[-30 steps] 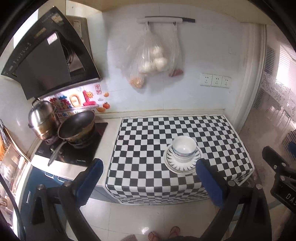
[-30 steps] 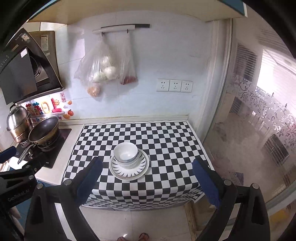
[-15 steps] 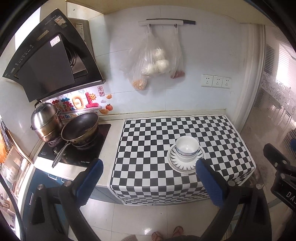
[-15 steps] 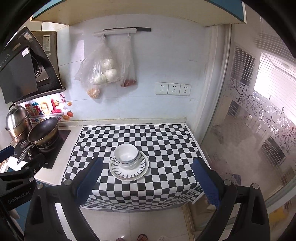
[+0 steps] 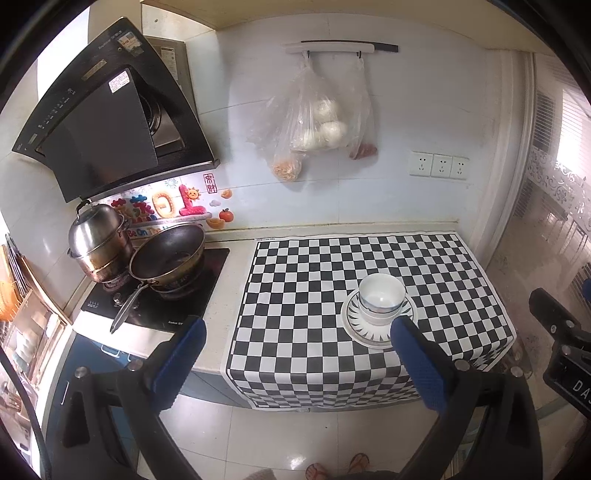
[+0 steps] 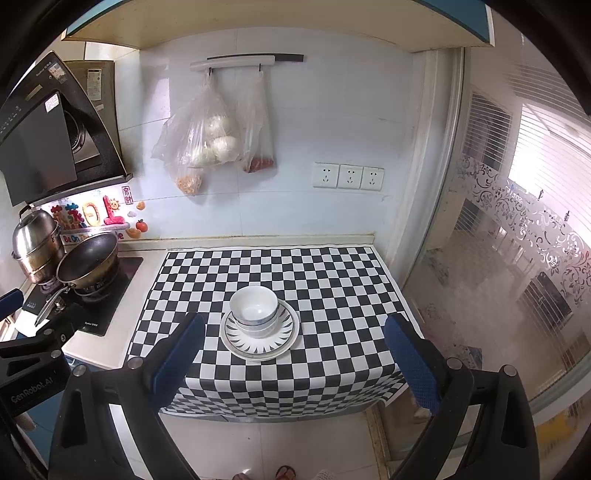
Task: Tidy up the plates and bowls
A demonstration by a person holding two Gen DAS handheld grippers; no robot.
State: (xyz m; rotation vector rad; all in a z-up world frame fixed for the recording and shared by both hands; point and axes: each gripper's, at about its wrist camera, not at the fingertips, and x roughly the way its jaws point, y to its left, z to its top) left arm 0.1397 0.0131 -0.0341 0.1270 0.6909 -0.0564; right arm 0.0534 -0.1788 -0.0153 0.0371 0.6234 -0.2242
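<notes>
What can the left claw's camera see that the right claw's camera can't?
Only the left view shows a rack of dishes at its far left edge, and the right claw's black body.

Only the right view shows the overhead cabinet's blue edge and the left claw's body.

Both show the stacked bowls on the plate, the checkered cloth, the frying pan, the steel pot and the hanging bags. Both claws are open and empty.

Location: a home kitchen. A black range hood (image 5: 107,122) is hanging over a hob (image 5: 159,291) that is carrying a wok (image 5: 168,254) and a steel steamer pot (image 5: 99,243). Plastic bags of food (image 5: 314,125) are hanging from a wall rail, wall sockets (image 6: 347,176) are sitting above the desk (image 6: 266,273), and a checkered cloth is covering it.
</notes>
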